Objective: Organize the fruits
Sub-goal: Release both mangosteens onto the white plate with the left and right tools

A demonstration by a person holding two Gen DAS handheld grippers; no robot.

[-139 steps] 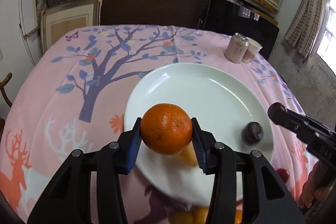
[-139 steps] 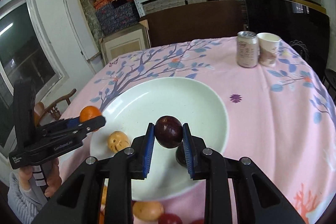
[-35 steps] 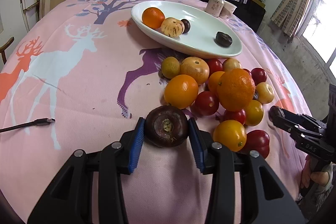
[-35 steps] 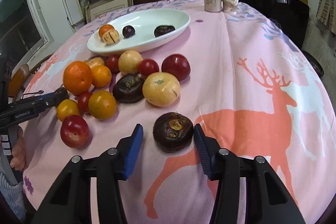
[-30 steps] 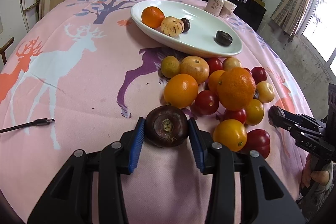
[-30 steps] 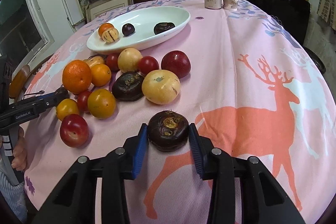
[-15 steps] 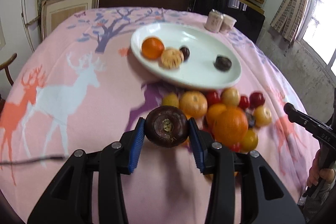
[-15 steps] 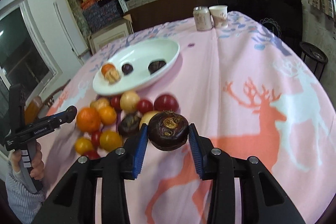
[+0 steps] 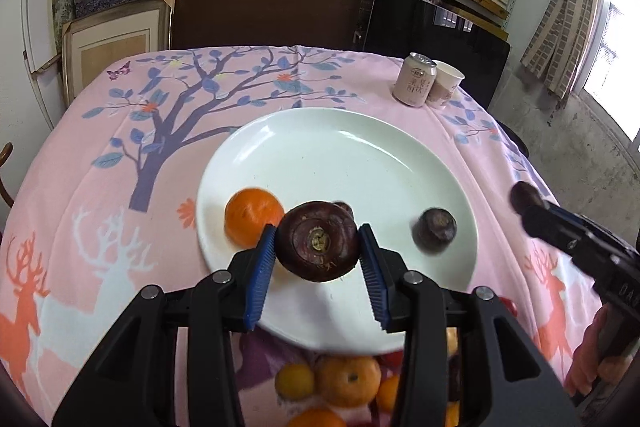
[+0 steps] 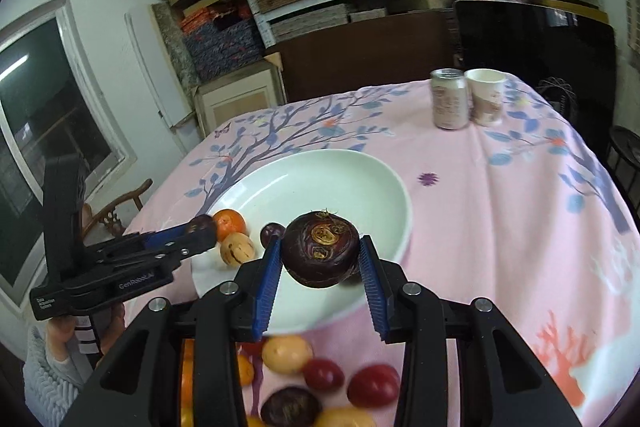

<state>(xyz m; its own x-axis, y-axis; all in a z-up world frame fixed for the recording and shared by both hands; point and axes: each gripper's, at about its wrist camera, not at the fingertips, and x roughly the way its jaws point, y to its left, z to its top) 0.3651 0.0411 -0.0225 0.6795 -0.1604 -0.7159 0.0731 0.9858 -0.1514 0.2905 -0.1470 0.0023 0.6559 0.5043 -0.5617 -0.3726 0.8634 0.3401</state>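
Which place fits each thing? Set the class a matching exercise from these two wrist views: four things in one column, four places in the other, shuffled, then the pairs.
Things:
1. orange
2. drink can
3. dark round fruit
4. red fruits

Places:
A. between the left gripper pads
B. on the cloth, near side of the white plate
C. on the plate
D. beside the paper cup

Pairs: 1-C, 2-D, 3-A, 4-B
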